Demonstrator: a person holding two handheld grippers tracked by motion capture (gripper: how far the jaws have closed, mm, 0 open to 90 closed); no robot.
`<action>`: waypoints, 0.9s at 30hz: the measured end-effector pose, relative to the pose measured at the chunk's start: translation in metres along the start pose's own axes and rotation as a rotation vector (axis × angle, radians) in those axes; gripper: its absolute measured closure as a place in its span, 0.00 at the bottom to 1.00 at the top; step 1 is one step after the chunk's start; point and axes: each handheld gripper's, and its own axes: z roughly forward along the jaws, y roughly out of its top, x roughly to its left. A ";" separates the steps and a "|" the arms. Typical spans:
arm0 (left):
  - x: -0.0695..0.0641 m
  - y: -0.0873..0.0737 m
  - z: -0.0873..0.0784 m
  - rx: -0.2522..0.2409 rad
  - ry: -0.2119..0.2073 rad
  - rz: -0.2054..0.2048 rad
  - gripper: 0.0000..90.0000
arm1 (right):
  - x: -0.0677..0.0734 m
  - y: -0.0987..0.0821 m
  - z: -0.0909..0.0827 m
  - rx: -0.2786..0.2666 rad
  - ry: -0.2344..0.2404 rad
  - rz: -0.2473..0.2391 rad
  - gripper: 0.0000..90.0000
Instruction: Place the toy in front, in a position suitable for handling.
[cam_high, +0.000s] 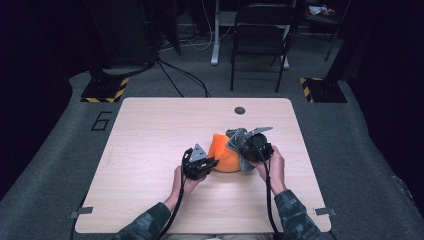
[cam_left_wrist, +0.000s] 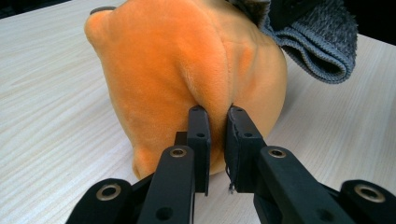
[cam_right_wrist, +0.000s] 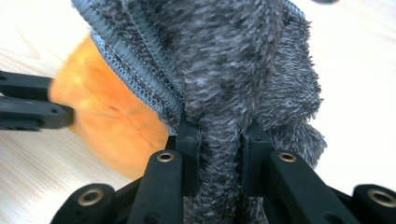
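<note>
Forearms in camouflage sleeves came in from the near edge of the pale wood-grain counter (cam_high: 150, 150), each hand gripping a black tool. The left gripper (cam_high: 210, 163) lay low and level, its jaws clenched on a pinched fold of the soft orange plush toy (cam_high: 223, 154), which sat on the counter near its middle. The right gripper (cam_high: 243, 150), just beside it, had its jaws grasping a fuzzy grey cloth (cam_high: 239, 142) draped against the toy's right side. The left gripper view showed the plush seam (cam_left_wrist: 224, 70) between the pads; the right gripper view showed the cloth's stitched hem (cam_right_wrist: 135, 70). Beyond the counter's left corner, the floor bore a "6" (cam_high: 101, 121).
</note>
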 end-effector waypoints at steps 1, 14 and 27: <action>0.000 0.000 0.000 -0.001 0.001 0.001 0.90 | -0.002 -0.001 0.001 0.005 -0.007 0.001 0.82; 0.002 -0.001 0.000 -0.001 0.002 -0.006 0.90 | -0.024 -0.020 0.034 0.137 -0.083 0.049 0.82; 0.003 -0.002 0.000 -0.003 0.005 -0.022 0.90 | -0.027 -0.020 0.034 0.158 -0.103 0.060 0.82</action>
